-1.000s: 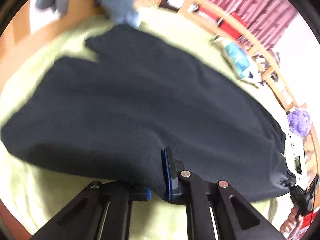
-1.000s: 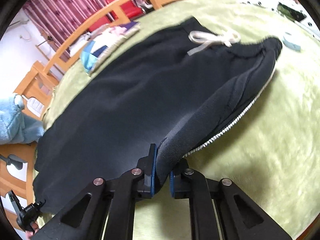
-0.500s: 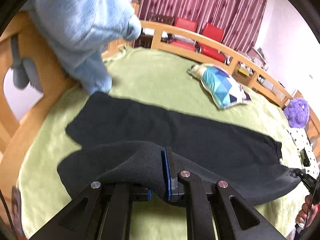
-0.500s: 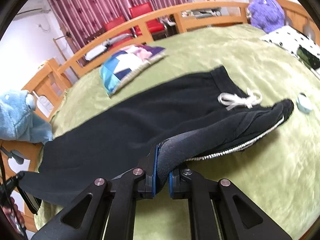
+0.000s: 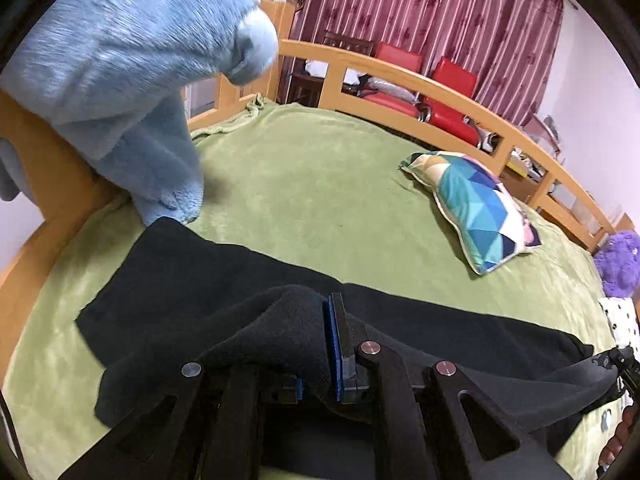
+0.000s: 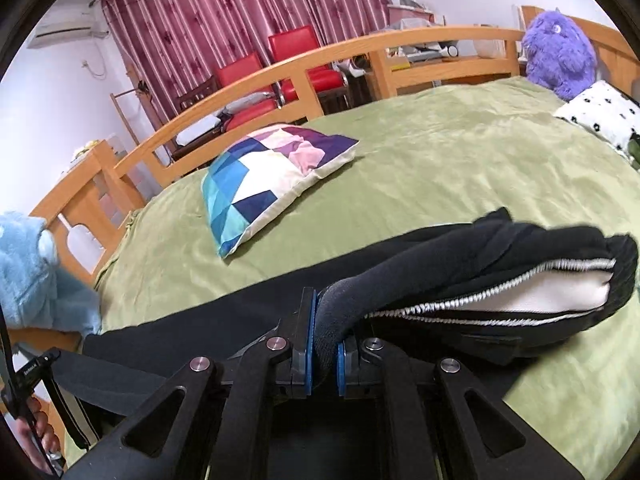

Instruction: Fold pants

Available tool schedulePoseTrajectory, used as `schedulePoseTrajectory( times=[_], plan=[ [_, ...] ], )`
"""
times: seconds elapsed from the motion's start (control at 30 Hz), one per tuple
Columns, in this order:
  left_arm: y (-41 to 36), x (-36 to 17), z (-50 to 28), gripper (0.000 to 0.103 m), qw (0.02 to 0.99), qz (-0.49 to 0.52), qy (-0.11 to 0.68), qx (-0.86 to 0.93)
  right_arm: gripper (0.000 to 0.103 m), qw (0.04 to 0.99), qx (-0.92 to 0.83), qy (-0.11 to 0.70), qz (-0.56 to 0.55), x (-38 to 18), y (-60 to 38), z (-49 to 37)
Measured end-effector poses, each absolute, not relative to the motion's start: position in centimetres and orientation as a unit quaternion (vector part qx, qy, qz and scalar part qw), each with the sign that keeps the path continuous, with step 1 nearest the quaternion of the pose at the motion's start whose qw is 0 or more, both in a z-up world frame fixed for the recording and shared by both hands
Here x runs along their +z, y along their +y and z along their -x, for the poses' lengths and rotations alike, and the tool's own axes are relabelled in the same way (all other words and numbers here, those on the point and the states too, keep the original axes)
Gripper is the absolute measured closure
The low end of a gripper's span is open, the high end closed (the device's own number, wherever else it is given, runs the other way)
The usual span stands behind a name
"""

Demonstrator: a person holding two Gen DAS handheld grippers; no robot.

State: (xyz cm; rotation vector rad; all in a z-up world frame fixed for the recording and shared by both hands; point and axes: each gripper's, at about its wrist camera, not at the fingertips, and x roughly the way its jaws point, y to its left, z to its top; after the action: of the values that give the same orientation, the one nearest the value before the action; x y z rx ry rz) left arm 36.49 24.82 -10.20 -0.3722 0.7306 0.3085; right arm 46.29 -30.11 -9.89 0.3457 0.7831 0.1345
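Observation:
Black pants (image 5: 224, 272) lie lengthwise across the green bed. My left gripper (image 5: 316, 364) is shut on the near leg's hem end, lifted above the far leg. My right gripper (image 6: 324, 352) is shut on the near waistband edge of the pants (image 6: 460, 256), raised so the white lining and stitched trim (image 6: 560, 292) show. The other gripper shows at the right edge of the left wrist view (image 5: 624, 364) and at the left edge of the right wrist view (image 6: 36, 368).
A patchwork pillow (image 5: 476, 204) (image 6: 272, 168) lies beyond the pants. A blue plush (image 5: 132, 64) hangs at the left end of the wooden bed frame (image 6: 360, 60). A purple plush (image 6: 560, 52) and a spotted pillow (image 6: 600, 116) sit at the right.
Both grippers have lifted the near edge of the pants up off the bed and toward the far side; the views now look across the bed instead of down on the fabric.

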Motion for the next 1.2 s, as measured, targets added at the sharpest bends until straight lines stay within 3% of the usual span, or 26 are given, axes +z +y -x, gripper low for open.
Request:
schedulePoseTrajectory(
  times=[0.27, 0.33, 0.4, 0.43, 0.47, 0.53, 0.73, 0.93, 1.2],
  plan=[
    [25.4, -13.6, -41.8, 0.092, 0.891, 0.185, 0.379, 0.168, 0.094, 0.889, 0.061, 0.416, -0.181, -14.8, -28.3, -53.9],
    [25.4, -14.5, -42.6, 0.089, 0.883, 0.191, 0.393, 0.171, 0.089, 0.877, 0.057, 0.438, -0.189, -16.9, -28.0, -55.3],
    [25.0, -15.6, -43.1, 0.079, 0.871, 0.192, 0.418, 0.17, 0.078, 0.868, 0.054, 0.455, -0.192, -18.6, -27.9, -55.8],
    [24.7, -15.8, -43.1, 0.066, 0.869, 0.191, 0.426, 0.165, 0.069, 0.865, 0.057, 0.461, -0.191, -19.2, -27.8, -55.8],
    [24.5, -15.8, -42.8, 0.053, 0.869, 0.189, 0.428, 0.162, 0.065, 0.861, 0.067, 0.468, -0.189, -19.7, -27.8, -55.4],
    [23.8, -15.5, -41.9, 0.038, 0.876, 0.185, 0.418, 0.157, 0.065, 0.859, 0.074, 0.472, -0.181, -19.9, -27.8, -54.4],
    [21.6, -14.4, -36.9, 0.031, 0.883, 0.178, 0.417, 0.122, 0.054, 0.876, 0.075, 0.461, -0.12, -18.1, -28.7, -48.1],
    [19.9, -16.2, -30.4, 0.031, 0.872, 0.2, 0.438, 0.094, 0.046, 0.885, 0.057, 0.458, -0.069, -18.3, -31.1, -40.0],
    [18.0, -21.5, -27.4, 0.031, 0.843, 0.245, 0.475, 0.058, 0.039, 0.861, 0.05, 0.477, -0.17, -21.2, -36.3, -35.4]
  ],
)
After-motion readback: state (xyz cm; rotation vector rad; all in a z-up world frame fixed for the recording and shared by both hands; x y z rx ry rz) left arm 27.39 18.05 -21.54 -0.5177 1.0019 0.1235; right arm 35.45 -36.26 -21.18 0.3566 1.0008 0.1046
